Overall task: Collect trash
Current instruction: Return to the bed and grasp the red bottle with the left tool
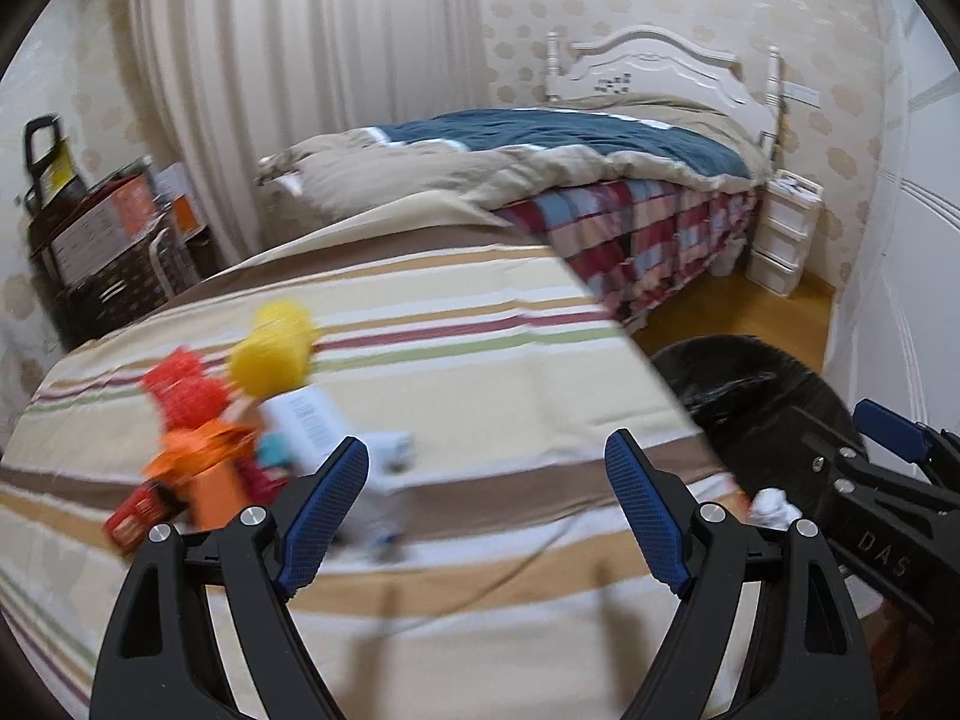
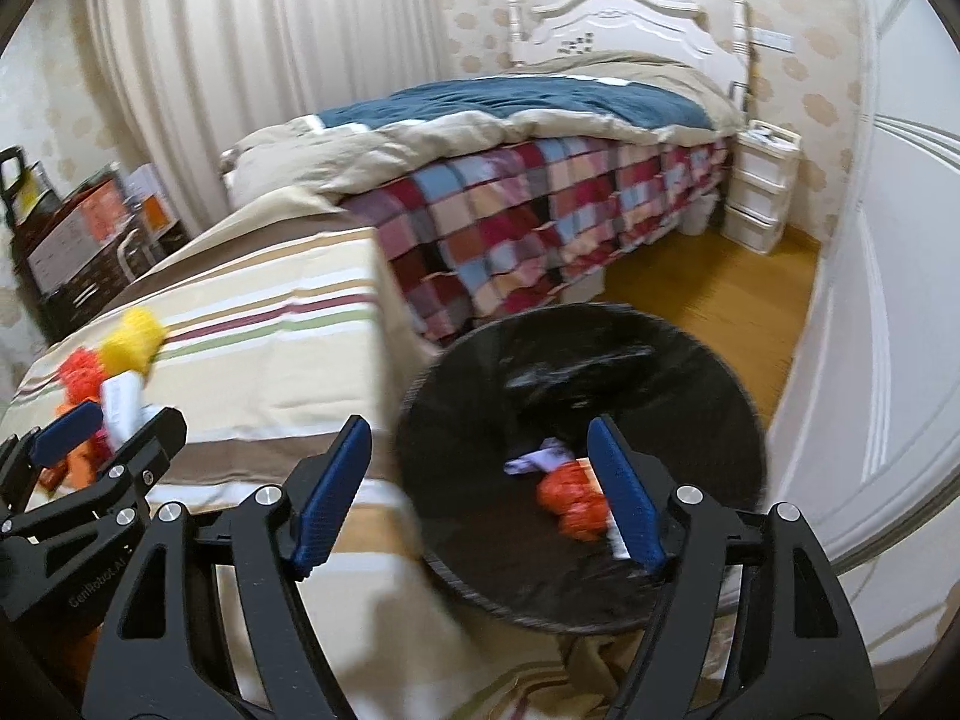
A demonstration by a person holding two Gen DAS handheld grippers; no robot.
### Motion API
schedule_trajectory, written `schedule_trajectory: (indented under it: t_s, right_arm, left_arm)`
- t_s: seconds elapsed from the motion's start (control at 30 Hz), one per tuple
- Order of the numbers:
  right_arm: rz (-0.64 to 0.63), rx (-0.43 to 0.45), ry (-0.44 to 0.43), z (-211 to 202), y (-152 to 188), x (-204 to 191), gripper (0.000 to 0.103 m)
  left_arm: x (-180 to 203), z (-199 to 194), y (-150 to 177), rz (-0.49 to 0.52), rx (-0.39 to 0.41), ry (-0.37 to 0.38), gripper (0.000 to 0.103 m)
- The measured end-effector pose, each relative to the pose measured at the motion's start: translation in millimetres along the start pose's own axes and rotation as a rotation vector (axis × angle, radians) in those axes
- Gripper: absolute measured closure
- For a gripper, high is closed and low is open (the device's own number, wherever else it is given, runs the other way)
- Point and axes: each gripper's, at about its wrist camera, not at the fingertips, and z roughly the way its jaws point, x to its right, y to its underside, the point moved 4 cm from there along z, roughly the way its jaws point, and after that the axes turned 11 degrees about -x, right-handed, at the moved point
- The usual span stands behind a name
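A blurred heap of trash lies on the striped bed cover [image 1: 480,360]: a yellow crumpled wrapper [image 1: 273,354], red netting [image 1: 183,390], an orange pack [image 1: 204,462] and a white printed paper [image 1: 312,420]. My left gripper [image 1: 487,450] hovers open just right of the heap, with nothing between its pads. Beside the bed stands a black lined bin [image 2: 690,360] holding orange-red crumpled trash [image 2: 567,501] and a purple-white wrapper [image 2: 534,459]. My right gripper [image 2: 479,429] is open above the bin's near left rim and holds nothing. The left gripper [image 2: 114,420] also shows at the left edge of the right wrist view.
Behind stands a second bed with a checked quilt [image 2: 540,222], a blue and beige duvet [image 2: 510,102] and a white headboard [image 2: 624,24]. A white drawer unit [image 2: 759,186] stands on the wooden floor [image 2: 708,282]. A dark shelf with boxes [image 1: 108,240] stands at the left, a white door [image 2: 888,330] at the right.
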Motion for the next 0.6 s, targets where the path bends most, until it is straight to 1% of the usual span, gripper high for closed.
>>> schedule_trajectory:
  t_s: [0.13, 0.33, 0.43, 0.6]
  right_arm:
    - [-0.050, -0.009, -0.035, 0, 5, -32, 0.030]
    - [-0.130, -0.044, -0.082, 9, 15, -81, 0.030]
    - [-0.161, -0.049, -0.095, 9, 17, -101, 0.030]
    - [-0.201, -0.064, -0.105, 13, 21, -122, 0.030]
  left_arm:
    - [-38, -5, 12, -0.055, -0.015, -0.039, 0.022]
    - [-91, -11, 31, -0.131, -0.035, -0.108, 0.022]
    - [-117, -9, 39, -0.168, -0.057, -0.147, 0.022]
    - [-152, -1, 44, -0.220, -0.092, -0.181, 0.022]
